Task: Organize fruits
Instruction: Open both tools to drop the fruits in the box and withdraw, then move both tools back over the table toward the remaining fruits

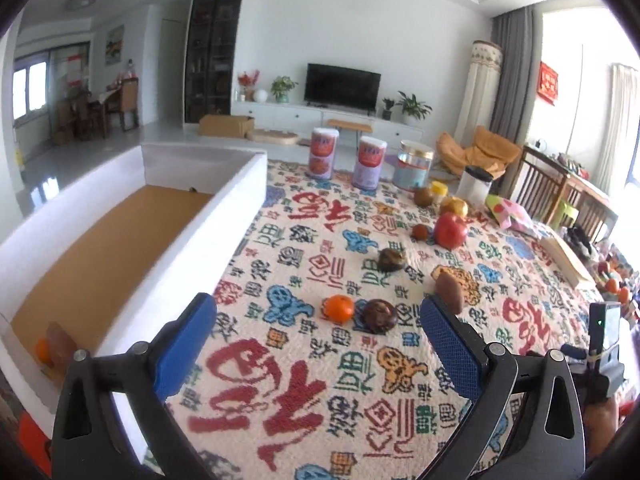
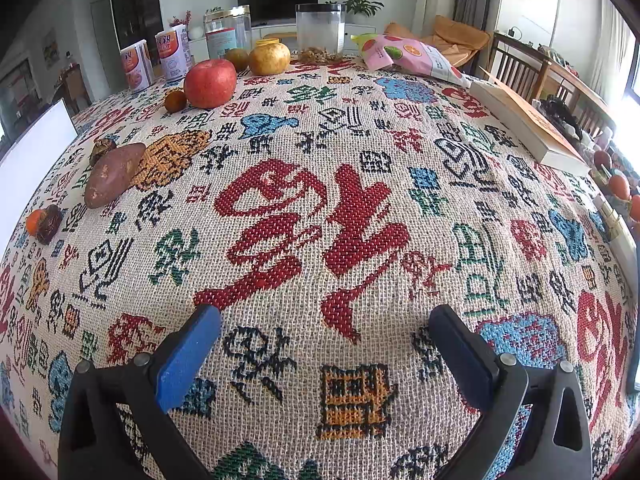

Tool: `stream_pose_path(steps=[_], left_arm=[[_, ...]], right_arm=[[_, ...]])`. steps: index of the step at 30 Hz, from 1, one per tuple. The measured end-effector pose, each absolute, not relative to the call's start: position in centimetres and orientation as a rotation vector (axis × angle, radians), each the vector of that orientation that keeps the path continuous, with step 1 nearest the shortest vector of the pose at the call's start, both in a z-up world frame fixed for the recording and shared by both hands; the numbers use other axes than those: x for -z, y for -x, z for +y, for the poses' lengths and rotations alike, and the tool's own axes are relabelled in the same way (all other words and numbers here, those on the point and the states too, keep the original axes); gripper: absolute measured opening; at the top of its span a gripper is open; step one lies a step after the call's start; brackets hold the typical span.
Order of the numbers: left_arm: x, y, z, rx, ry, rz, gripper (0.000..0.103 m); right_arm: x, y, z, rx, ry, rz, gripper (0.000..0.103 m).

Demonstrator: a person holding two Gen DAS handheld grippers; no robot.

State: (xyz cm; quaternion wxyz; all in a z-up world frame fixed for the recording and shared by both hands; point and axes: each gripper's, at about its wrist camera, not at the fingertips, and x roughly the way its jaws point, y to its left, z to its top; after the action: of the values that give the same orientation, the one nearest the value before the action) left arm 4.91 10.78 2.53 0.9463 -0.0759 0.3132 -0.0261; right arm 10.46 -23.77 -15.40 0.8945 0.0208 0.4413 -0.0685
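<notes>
The left gripper hangs above the patterned cloth with its blue pads wide apart and nothing between them. The right gripper is also wide open and empty, low over the same cloth.

Just ahead of the left gripper lie a small orange mandarin and a dark brown wrinkled fruit, touching each other. A little to the right is a reddish-brown sweet potato, long and smooth. Further away sits another dark wrinkled fruit. Behind it, a big red apple with a shiny skin stands beside a small brown round fruit. Still further are a yellow pear and a brownish-green round fruit.

On the left stands a white box with a brown cardboard floor. In its near corner lie an orange fruit and a brownish piece, blurred.

At the far edge of the table stand two purple cans, a clear jar with a gold lid and a jar with a black lid.
</notes>
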Motion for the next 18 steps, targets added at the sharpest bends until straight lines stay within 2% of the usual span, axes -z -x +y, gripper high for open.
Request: stream_pose_path(steps=[7, 18], left_arm=[[7.4, -9.1, 5.3, 0.154, -0.007, 0.931, 0.101], [8.0, -9.4, 4.2, 0.155, -0.086, 0.909, 0.103]], right_arm=[[15.4, -10.5, -23.8, 0.141, -0.044, 0.915, 0.103], [15.4, -10.5, -23.8, 0.141, -0.044, 0.915, 0.103]])
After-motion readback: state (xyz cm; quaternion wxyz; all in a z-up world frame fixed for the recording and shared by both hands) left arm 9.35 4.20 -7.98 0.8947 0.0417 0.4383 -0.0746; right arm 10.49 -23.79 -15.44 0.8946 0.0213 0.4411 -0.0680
